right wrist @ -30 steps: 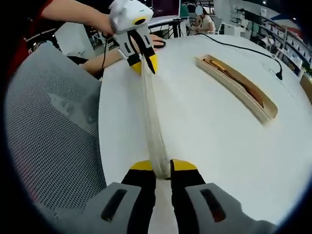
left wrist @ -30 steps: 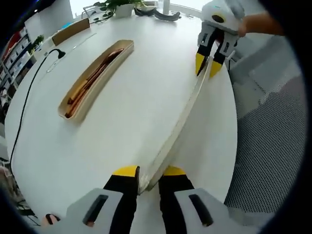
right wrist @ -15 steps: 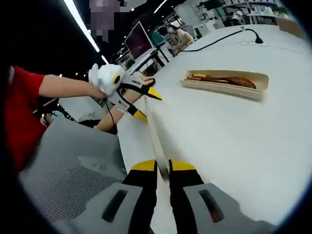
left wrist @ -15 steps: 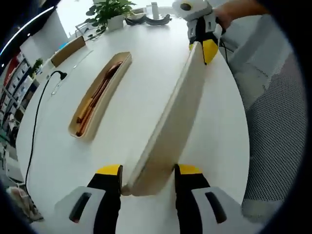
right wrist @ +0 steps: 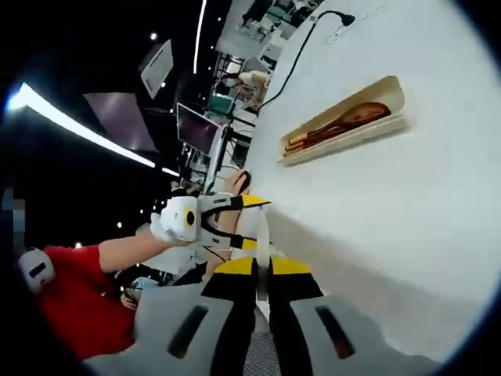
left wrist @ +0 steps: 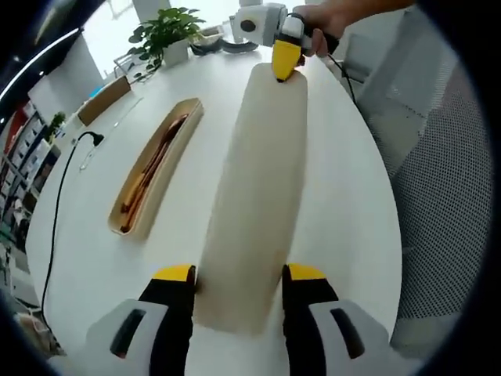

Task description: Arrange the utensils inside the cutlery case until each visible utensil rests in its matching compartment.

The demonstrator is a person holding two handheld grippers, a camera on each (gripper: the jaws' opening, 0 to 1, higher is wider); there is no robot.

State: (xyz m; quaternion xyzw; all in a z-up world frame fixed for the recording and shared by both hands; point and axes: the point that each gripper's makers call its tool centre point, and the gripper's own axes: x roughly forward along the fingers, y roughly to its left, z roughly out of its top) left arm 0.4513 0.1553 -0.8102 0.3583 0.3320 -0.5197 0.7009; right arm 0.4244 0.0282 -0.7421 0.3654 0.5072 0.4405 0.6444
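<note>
On the left of the left gripper view, a black cable [left wrist: 48, 227] runs over the round white tabletop [left wrist: 196, 164]. Next to it lies the long beige cutlery case tray [left wrist: 154, 177]. Brown wooden utensils [left wrist: 149, 168] lie inside it, all together in one long space. It is hard to tell how many there are or what kind each one is.

In the middle, a long flat beige lid [left wrist: 254, 196] hangs over the tabletop, beside the tray and apart from it. It looks like the cover of the case. The left gripper [left wrist: 236, 276] is at the near end. Its yellow-tipped jaws are spread wide, one on each side of the lid, and seem to hold it by its edges. At the far end, the right gripper [left wrist: 286, 61] pinches the lid with its jaws close together. A green plant in a white pot [left wrist: 167, 35] stands at the back, and a grey mesh chair [left wrist: 438, 196] is on the right.

In the right gripper view, the left gripper [right wrist: 249, 219] shows on the left, held by a hand [right wrist: 145, 243] with a red sleeve above it. The lid [right wrist: 264, 235] looks very thin here, seen from its edge. The right gripper [right wrist: 261, 268] has its jaws pressed tight on it. The tray [right wrist: 344, 121] with the utensils [right wrist: 337, 124] is on the right.

The utensils seem to be in the tray already. What seems left is to put the lid on the tray.
</note>
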